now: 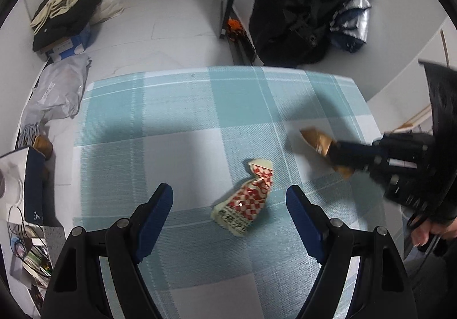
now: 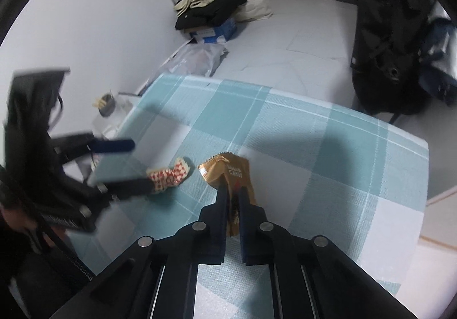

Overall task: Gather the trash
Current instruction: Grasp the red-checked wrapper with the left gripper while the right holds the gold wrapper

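Observation:
A crumpled red-and-white checked wrapper (image 1: 248, 199) lies on the teal-and-white checked tablecloth (image 1: 177, 107). My left gripper (image 1: 230, 193) is open and straddles it, fingers on either side, just above the cloth. It also shows in the right wrist view (image 2: 168, 174), where my left gripper (image 2: 125, 164) appears blurred at the left. My right gripper (image 2: 232, 190) is shut on a gold-brown wrapper (image 2: 228, 173) and holds it a little above the cloth. In the left wrist view the gold-brown wrapper (image 1: 317, 141) sticks out of my right gripper (image 1: 332, 151) at the right.
A pile of clothes on a blue box (image 1: 65, 19) and a grey plastic parcel (image 1: 57, 90) lie on the floor at left. Black bags and a jacket (image 1: 302, 10) stand beyond the table. Cables and papers (image 1: 25, 247) are beside the table's left edge.

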Available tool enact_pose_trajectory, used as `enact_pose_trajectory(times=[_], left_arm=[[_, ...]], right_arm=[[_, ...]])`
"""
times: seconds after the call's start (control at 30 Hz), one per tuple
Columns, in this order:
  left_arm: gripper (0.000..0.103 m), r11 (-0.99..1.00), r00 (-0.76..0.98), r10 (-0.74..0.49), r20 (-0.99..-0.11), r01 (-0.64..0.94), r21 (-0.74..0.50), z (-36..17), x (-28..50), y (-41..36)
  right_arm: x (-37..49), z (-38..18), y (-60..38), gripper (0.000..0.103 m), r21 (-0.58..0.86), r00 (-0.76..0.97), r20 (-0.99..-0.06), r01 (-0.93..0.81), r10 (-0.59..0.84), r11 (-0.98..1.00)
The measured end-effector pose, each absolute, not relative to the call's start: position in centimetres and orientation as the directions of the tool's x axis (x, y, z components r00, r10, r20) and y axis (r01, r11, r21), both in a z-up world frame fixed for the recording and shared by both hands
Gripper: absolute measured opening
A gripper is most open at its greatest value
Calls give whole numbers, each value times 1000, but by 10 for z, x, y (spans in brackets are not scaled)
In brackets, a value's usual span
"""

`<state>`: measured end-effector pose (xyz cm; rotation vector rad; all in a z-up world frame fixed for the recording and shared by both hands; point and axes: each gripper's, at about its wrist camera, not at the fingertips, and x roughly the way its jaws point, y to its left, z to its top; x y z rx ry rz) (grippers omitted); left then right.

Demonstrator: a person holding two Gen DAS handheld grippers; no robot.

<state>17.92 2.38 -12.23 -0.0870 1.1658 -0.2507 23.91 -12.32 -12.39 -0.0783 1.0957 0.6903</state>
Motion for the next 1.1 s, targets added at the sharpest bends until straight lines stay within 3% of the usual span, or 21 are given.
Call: enact_pose_trajectory(times=[0.2,0.23,0.27,0.47,0.53,1.1], left_arm=[[78,964,318,-243,-916,183,-192,-133,182,6],[70,967,315,-225,-922,188,-172,-135,183,3],[55,971,317,-202,-927,190,-147,-136,183,0],[24,967,308,-174,-935,233,-103,-137,178,-11],[20,965,308,-187,-933,234,-116,-136,176,-10],[17,973,417,-208,-885,179,-144,-107,167,-5]], right_arm=[[245,-119,-133,5,299,294,-824,-502,485,812],[244,-118,-134,5,295,298,-823,-503,483,813],[243,-118,-133,5,289,301,-824,-505,480,813],[238,-112,-145,5,291,315,-817,-498,483,817],[237,-109,-148,5,289,326,-812,-494,483,820],[182,-47,-191,5,336,477,-707,-422,522,842]])
